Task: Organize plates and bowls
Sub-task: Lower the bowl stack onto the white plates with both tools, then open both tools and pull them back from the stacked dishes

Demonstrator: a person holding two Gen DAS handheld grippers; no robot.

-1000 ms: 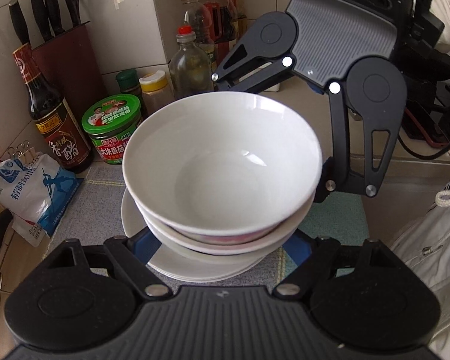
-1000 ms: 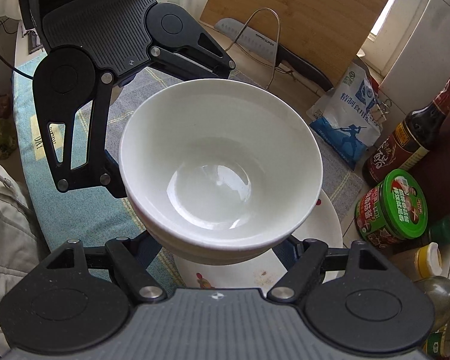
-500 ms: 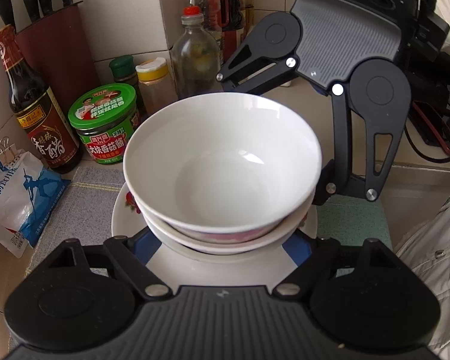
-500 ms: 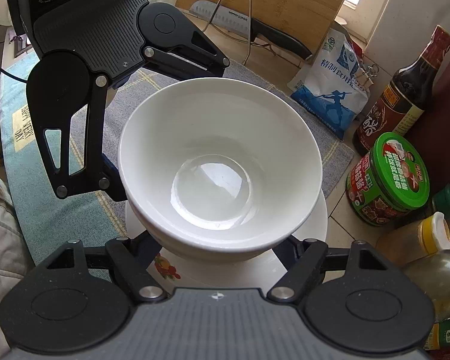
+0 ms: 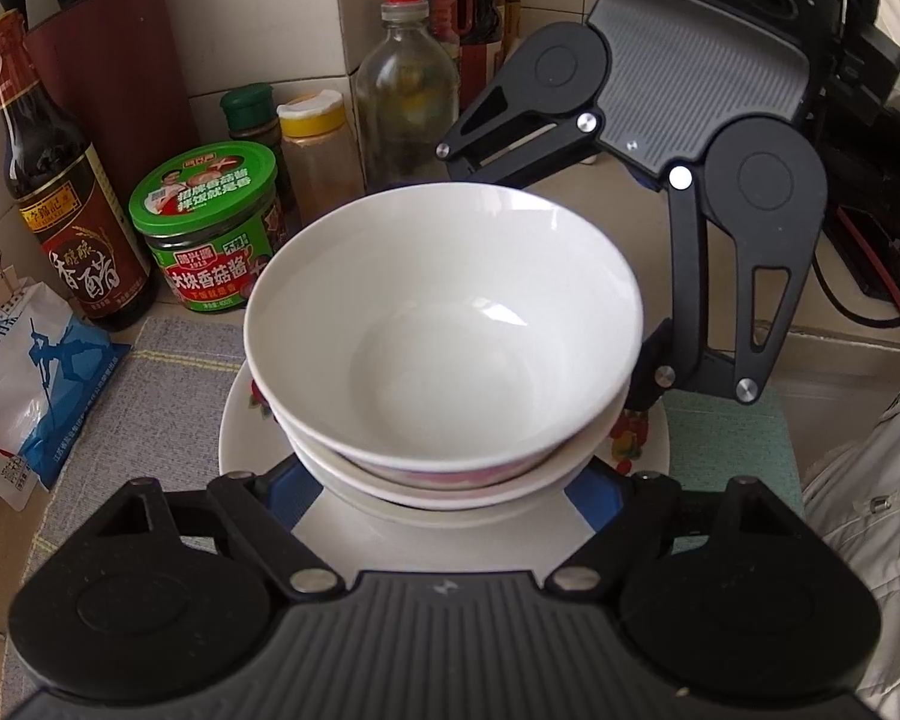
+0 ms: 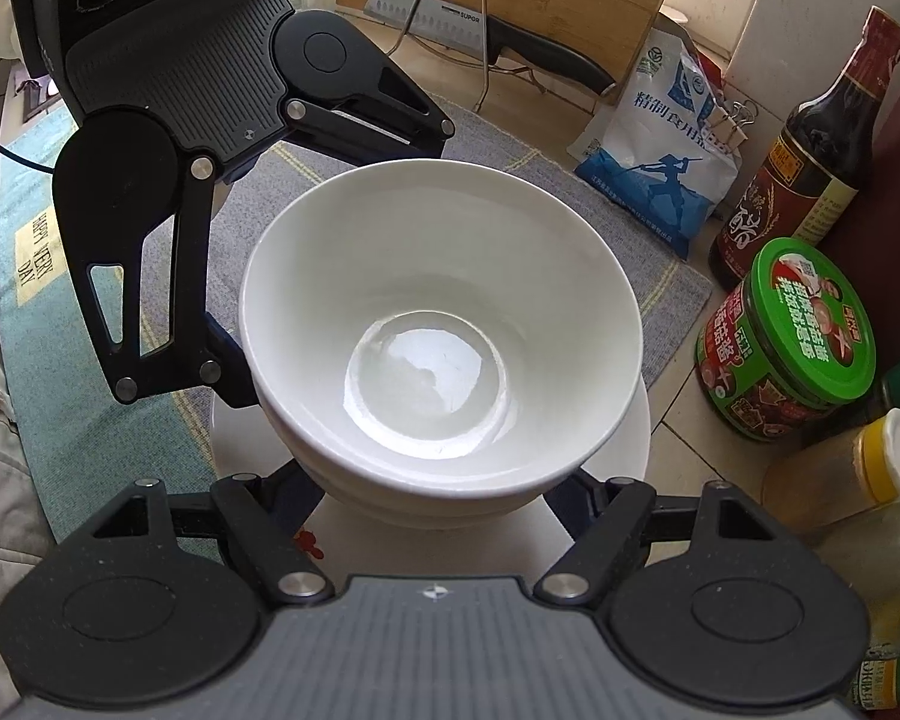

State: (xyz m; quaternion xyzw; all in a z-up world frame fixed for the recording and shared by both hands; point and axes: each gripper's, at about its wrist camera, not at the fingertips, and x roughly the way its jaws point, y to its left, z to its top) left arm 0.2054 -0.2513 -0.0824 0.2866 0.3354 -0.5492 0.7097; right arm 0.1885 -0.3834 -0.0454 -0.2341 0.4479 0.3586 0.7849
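both hand-held grippers carry a stack of bowls (image 5: 444, 336) from opposite sides: the left hand-held gripper (image 5: 444, 480) and the right hand-held gripper (image 6: 438, 480) each close on its lower wall, jaws unchanged over the last second. since the earlier frames the stack has come down and across the worktop toward its back edge, and now sits over the flowered plate (image 5: 258, 444) on the grey mat (image 5: 150, 384). whether the stack touches the plate cannot be told. judged, release comes next; the sauce jar (image 5: 210, 228) stands near.
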